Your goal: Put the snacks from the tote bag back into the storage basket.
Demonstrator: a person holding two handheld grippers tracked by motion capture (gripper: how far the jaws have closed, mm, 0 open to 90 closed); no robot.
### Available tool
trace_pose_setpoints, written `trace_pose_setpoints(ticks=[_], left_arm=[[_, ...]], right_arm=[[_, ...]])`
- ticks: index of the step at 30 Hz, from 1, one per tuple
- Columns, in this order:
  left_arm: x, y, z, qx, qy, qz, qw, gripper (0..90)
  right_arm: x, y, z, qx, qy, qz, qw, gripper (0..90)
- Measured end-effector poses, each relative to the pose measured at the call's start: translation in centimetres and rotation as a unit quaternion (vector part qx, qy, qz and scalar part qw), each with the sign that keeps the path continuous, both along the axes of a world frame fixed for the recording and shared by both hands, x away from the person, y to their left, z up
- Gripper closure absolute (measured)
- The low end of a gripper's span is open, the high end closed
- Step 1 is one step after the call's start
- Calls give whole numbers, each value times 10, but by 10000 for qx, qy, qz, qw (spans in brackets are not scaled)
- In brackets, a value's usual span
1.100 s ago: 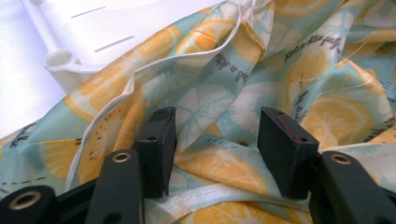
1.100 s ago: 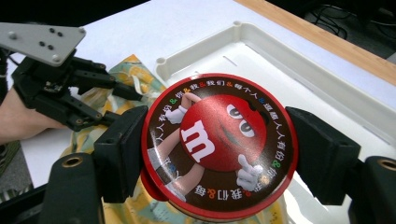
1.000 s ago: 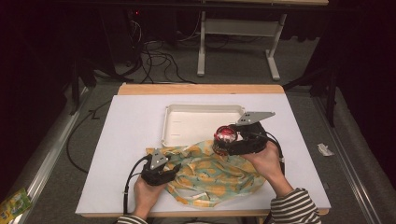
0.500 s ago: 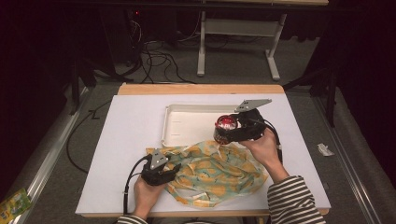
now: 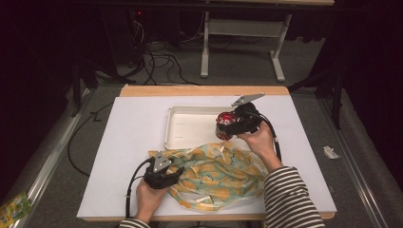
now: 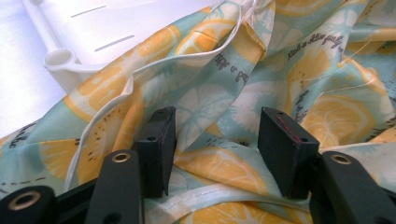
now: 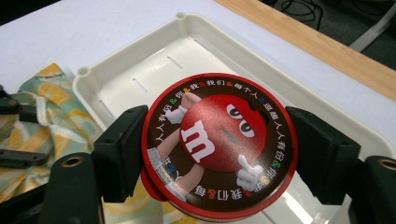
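We see the right gripper clamped on a round M&M's tin, one jaw pressed to each side of its red-rimmed lid, which faces the right gripper view with the red candy figure on it. Compared with a second ago, the tin has travelled away from the lemon-print cloth toward the far edge of the table. Then it hung over the cloth's far right edge; half a second ago it was at the near right corner of the white tray; now we find it over the tray's right part, held above the tray floor. The right hand and striped sleeve have reached farther forward with it.

The left gripper has not shifted across the three moments. It rests on the left end of the cloth, near the table's near edge, gripped by the left hand. In the left gripper view its jaws stand well apart, their tips resting on the crumpled fabric with folds lying between them but nothing pinched. The tray's near left corner touches the cloth just beyond. The cloth itself looks unchanged.
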State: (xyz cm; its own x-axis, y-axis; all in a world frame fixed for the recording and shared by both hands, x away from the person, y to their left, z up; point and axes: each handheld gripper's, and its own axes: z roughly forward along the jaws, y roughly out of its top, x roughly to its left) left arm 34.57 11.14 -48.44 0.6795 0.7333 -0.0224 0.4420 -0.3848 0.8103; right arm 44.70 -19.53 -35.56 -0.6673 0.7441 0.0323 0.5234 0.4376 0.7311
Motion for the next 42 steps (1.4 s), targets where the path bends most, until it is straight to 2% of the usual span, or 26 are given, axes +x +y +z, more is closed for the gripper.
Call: trace_pose_setpoints(ticks=[4,7,19,28,30,31,32,42], left_arm=[[0,0,0,4,-6,5,10000,474],[0,0,0,12,-6,3,10000,474],[0,0,0,38,-14,-9,10000,474],[-1,0,0,43,-22,-29,10000,472],[-1,0,0,27,-23,-19,10000,472],[-1,0,0,39,-22,-27,10000,472],[-1,0,0,40,-25,-28,10000,472],[-1,0,0,45,-25,-25,10000,472]], right_arm=[[10,0,-10,-95,4,-39,9999,261],[16,1,-16,-76,67,-99,9999,261],[34,6,-40,-241,249,-269,9990,260],[44,13,-54,-341,371,-258,9984,259],[46,14,-57,-439,361,-211,9982,259],[46,16,-59,-413,423,-279,9979,259],[48,16,-60,-478,409,-246,9977,259],[49,16,-64,-431,362,-212,9982,254]])
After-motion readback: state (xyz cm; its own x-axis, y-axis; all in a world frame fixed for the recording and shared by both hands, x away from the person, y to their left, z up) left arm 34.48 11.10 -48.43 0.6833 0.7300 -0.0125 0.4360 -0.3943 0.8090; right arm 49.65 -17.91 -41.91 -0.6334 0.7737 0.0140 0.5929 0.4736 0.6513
